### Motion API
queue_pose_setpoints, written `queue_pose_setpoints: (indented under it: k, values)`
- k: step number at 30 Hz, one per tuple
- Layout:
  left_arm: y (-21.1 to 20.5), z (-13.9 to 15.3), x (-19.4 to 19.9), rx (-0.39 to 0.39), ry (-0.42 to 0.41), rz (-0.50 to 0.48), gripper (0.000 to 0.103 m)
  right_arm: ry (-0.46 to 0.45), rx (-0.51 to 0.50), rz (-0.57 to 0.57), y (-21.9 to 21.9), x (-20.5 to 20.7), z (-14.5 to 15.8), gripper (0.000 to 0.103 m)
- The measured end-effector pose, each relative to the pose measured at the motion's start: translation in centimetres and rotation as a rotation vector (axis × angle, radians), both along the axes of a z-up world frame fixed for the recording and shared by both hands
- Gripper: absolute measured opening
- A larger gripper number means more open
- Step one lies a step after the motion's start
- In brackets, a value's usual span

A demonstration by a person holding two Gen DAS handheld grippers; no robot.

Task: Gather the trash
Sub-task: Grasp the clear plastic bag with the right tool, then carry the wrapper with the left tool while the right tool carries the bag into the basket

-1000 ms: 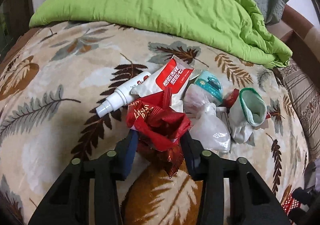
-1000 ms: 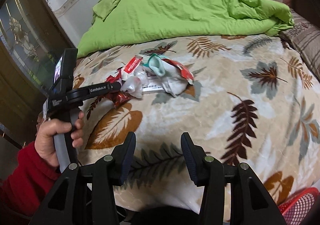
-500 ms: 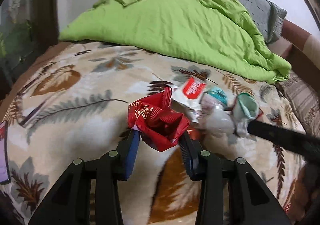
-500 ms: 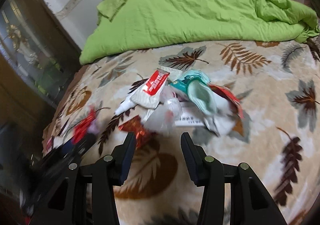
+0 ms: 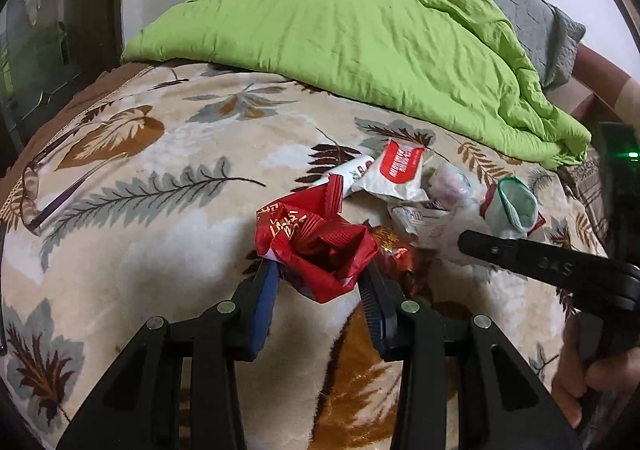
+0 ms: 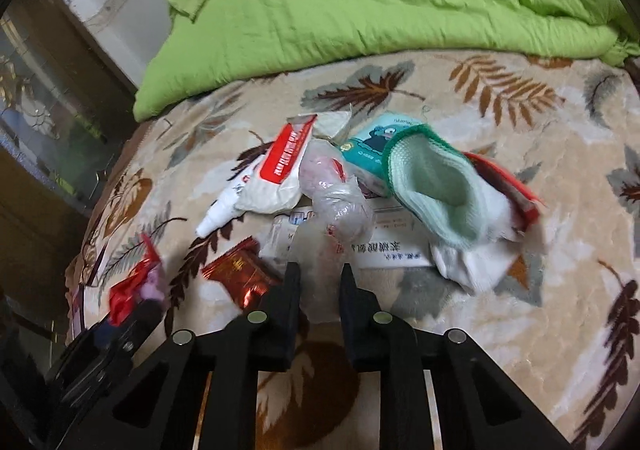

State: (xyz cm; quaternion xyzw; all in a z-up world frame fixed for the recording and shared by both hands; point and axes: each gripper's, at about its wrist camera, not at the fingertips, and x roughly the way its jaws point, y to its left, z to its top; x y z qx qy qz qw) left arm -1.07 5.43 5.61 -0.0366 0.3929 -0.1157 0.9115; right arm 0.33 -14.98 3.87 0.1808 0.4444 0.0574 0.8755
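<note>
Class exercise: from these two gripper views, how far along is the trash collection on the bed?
Nothing looks binned yet. In hand: the left gripper holds a crumpled red foil wrapper, and the right gripper has just been closing on a clear crumpled plastic bag. Left on the leaf-patterned blanket: a white tube with a red label, a teal packet, a shiny red-brown wrapper.

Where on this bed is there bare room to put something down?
The leaf-print blanket lies bare left of the red wrapper, up to the eyeglasses, and right of the sock. The trash pile is crowded; the green duvet covers the far end.
</note>
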Motion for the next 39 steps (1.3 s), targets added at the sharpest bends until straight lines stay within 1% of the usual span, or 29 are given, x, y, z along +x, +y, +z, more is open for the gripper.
queue_pose_setpoints:
  k: [5,7,16,23,31,35,39]
  values:
    - [-0.9,0.5,-1.3,0.016,-0.03,-0.035,0.039,-0.043,-0.021,0.012,-0.1,-3.4,1.1,0.018]
    - [-1.4,0.8,-2.1,0.021,-0.04,-0.057,0.039,-0.047,-0.014,0.011,-0.6,-5.2,1.4,0.018]
    - [-3.7,1.7,-5.9,0.029,-0.036,-0.152,0.039,-0.075,0.017,-0.013,-2.8,-11.2,2.7,0.019]
    - [-5.1,3.2,-7.9,0.017,-0.043,-0.207,0.039,-0.098,0.037,-0.033,-4.0,-14.3,3.8,0.019]
    - [-7.2,4.2,-9.9,0.009,-0.044,-0.283,0.039,-0.101,0.06,-0.073,-6.1,-17.8,4.1,0.019]
    - [-9.1,4.7,-11.2,0.007,-0.049,-0.351,0.039,-0.102,0.07,-0.121,-8.2,-20.4,4.3,0.019]
    - [-12.2,5.1,-13.1,0.0,-0.039,-0.458,0.039,-0.098,0.064,-0.196,-11.1,-24.1,4.6,0.019]
